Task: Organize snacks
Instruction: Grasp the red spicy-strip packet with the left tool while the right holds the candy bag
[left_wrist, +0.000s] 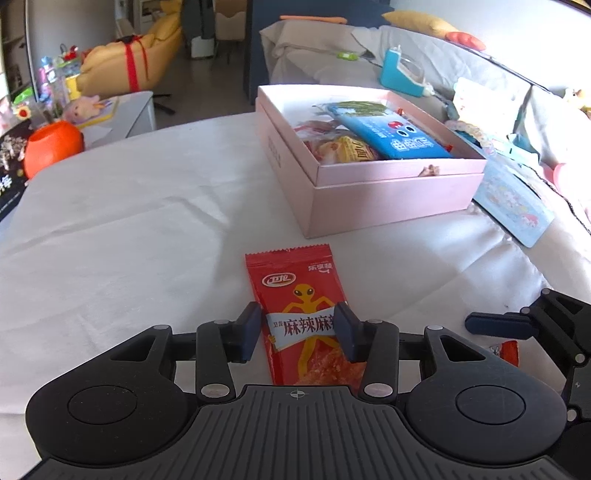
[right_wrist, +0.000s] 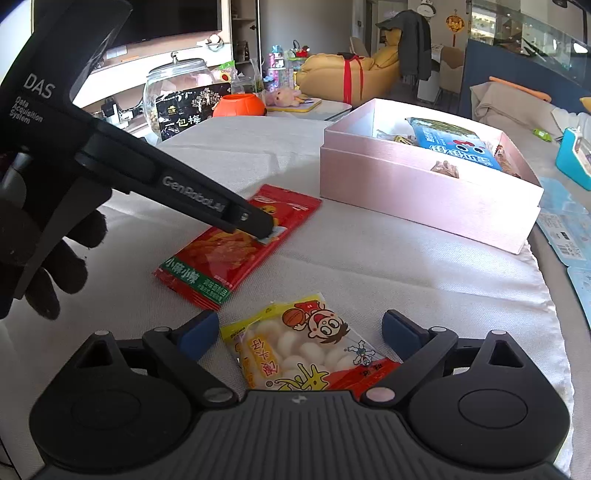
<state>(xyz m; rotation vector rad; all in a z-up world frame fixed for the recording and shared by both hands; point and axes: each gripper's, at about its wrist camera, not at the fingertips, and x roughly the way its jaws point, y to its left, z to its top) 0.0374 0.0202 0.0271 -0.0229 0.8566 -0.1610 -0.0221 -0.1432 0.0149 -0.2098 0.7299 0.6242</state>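
Nearest the lens, the left claw (left_wrist: 297, 328) is seen straddling the red snack packet (left_wrist: 301, 317), one pad at each long edge, roughly at the white label band. The pads look to be at the packet's sides, but whether they're actually pressing can't be told, so a real grip isn't confirmed. The packet lies flat on the cloth-covered desk (left_wrist: 129, 229), just this side of the box.

Going by size: the desk takes up most of the view and is draped in a white cloth. Next is the pink box (left_wrist: 388, 192), lid off and nested underneath by the look of it, so it's presumably the place where snacks get collected. A blue packet (left_wrist: 391, 138) and a few smaller wrappers are already inside, which suggests the sorting is partly done.

From the right wrist view, the right claw (right_wrist: 299, 336) is held open, its pads well apart on either side of the yellow snack bag (right_wrist: 299, 343) without touching it. That bag lies flat near the desk's front edge, close to the red packet.

Both claws seem lined up for a pick, each over its own packet, with the box a short reach beyond.
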